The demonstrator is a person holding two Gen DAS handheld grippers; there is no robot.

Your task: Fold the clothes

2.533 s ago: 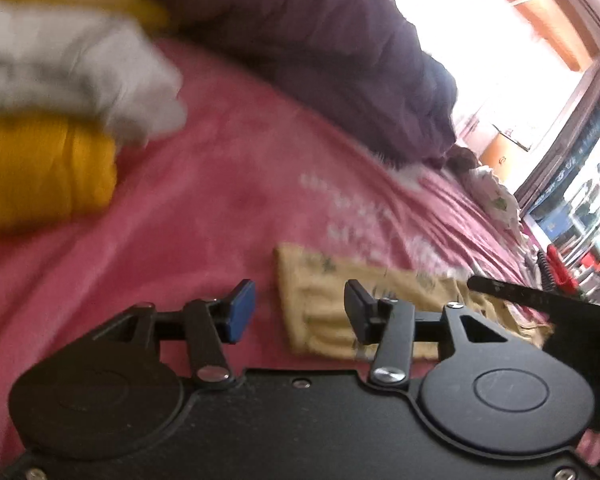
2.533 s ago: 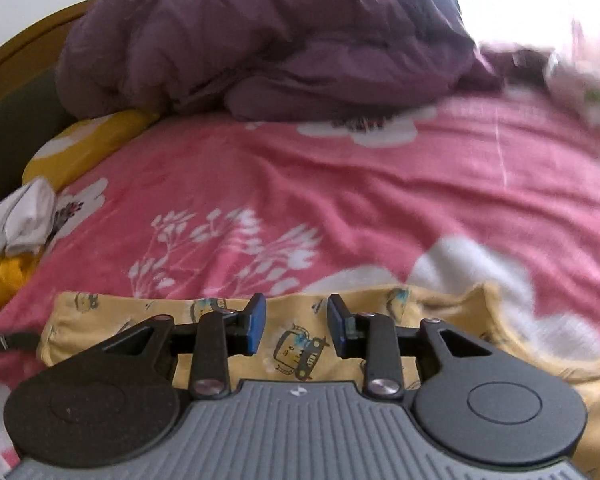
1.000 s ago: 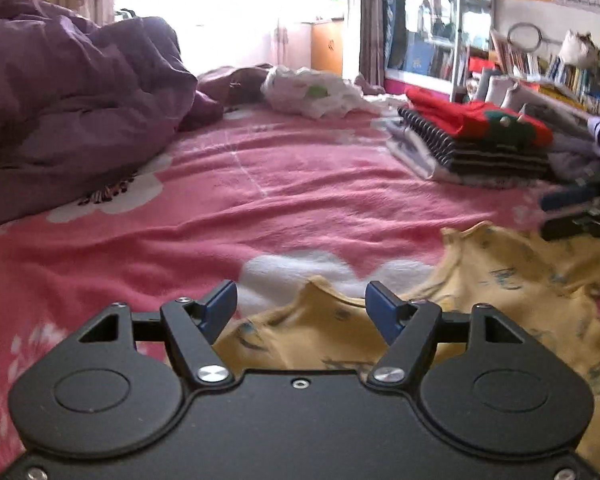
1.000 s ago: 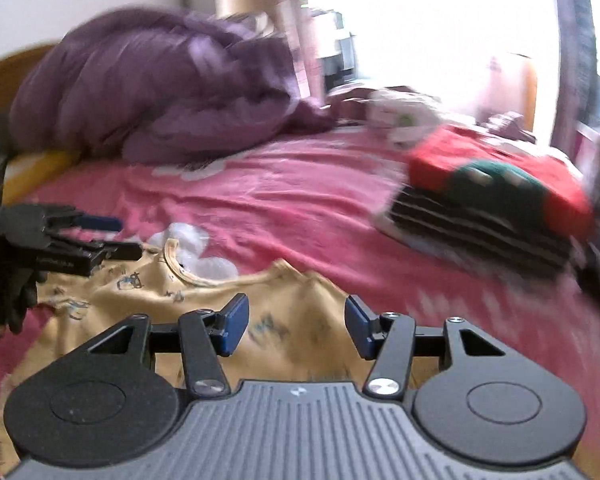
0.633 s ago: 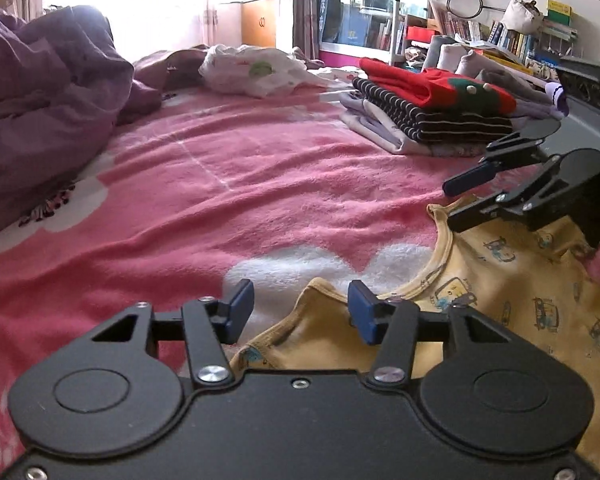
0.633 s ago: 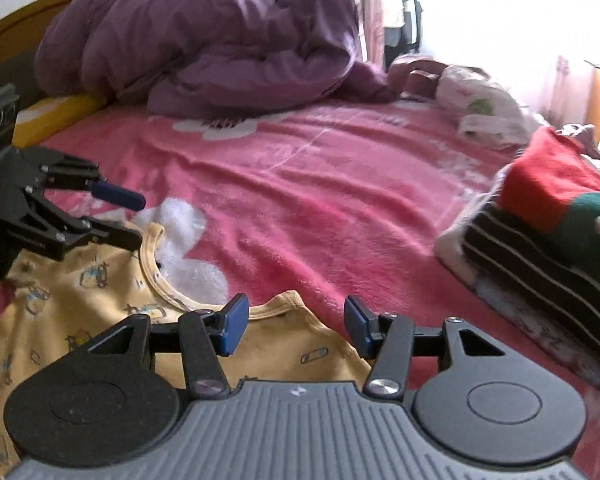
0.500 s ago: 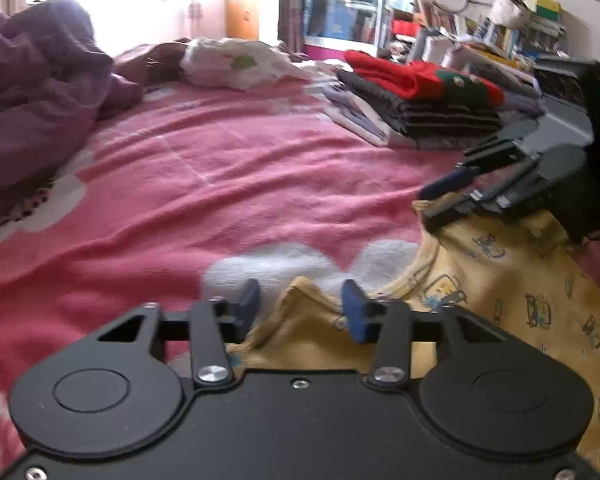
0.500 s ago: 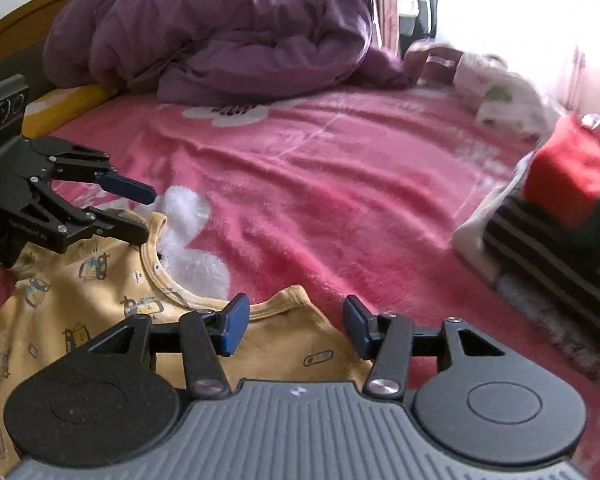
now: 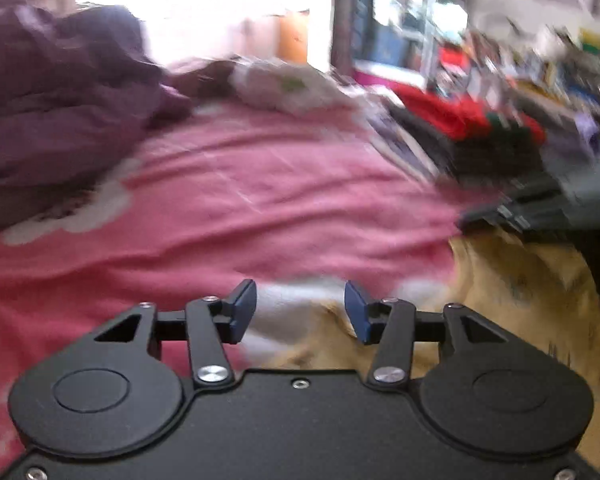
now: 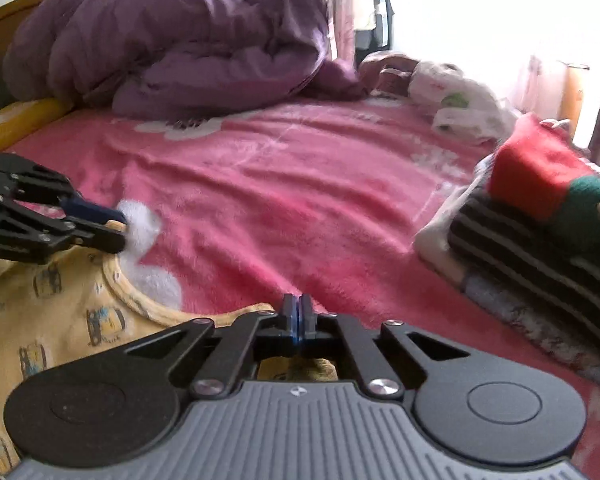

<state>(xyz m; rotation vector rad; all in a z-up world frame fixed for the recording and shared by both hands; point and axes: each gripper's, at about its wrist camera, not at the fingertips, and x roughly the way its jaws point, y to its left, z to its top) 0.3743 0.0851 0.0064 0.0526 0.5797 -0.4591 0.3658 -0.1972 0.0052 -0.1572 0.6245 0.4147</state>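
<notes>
On the pink bed blanket: yellow printed shirt, both tools at its neckline end.

Right tool pads pressed together, pinching the shirt's shoulder edge. Left tool spread, fingers either side of the other shoulder, not gripping; left view is motion-blurred. Purple duvet heaped at the far side, folded clothes stack with red-green knit on top to the right, white plastic bag beyond.

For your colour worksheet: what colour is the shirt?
Yellow shirt with small printed pictures; clearest in the right wrist view.
</notes>
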